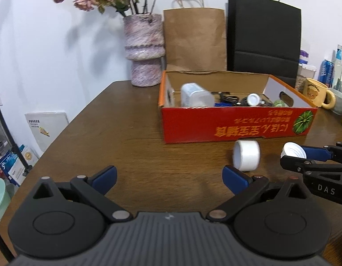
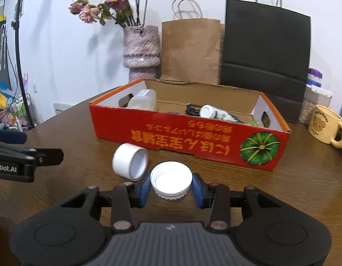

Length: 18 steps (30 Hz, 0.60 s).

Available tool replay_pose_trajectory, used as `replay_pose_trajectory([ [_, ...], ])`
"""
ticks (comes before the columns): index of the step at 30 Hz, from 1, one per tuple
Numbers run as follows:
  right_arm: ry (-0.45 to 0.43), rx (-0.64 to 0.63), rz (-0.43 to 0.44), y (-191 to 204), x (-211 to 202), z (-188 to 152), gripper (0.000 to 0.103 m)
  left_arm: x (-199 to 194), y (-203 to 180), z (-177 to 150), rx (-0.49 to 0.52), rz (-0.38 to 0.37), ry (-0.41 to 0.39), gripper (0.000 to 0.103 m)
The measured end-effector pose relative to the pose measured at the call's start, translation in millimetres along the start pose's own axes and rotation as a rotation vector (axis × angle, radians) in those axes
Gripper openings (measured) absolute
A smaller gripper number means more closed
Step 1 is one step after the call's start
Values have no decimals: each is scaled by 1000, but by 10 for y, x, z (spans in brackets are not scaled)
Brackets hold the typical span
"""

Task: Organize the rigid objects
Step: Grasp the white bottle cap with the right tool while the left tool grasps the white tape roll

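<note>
The right gripper [image 2: 171,187] pinches a white cap [image 2: 171,179] just before the red box [image 2: 193,137]; lift it clear of the wall, keeping level. The left gripper [image 1: 168,177] gapes empty beside the white roll [image 1: 246,155].

My own frame is matt black plastic with ribbed grey housing and dull metal pivot pins, and my right gripper [image 2: 171,188] has smooth blue pads against a white plastic cap [image 2: 171,179] with a ribbed, threaded rim. The table [image 1: 117,133] is dark wood with visible grain and a soft sheen, and on it lies a white tape roll [image 2: 130,165], smooth and faintly glossy. The red box [image 2: 188,137] is printed cardboard, raw brown inside, with a creased kraft paper bag [image 2: 191,51], a matt black paper bag [image 2: 266,44] and a rough mottled vase [image 2: 141,48] behind, and a glossy ceramic mug [image 2: 325,124] to the side
</note>
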State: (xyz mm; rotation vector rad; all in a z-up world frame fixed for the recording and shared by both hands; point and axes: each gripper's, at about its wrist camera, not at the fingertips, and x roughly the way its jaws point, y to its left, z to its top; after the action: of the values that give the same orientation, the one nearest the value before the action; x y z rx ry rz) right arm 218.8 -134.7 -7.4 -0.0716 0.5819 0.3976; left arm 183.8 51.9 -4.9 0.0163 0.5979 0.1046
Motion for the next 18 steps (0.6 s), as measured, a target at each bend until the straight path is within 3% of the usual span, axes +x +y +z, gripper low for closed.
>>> replay_pose_trajectory([
  [6,-22,29,-27,-278,-75,2,39,83,-333,61,27,-18,-3,103],
  [18,-41,76,-88,-749,-155,-34,39,550,-950,77,60,45,49,103],
])
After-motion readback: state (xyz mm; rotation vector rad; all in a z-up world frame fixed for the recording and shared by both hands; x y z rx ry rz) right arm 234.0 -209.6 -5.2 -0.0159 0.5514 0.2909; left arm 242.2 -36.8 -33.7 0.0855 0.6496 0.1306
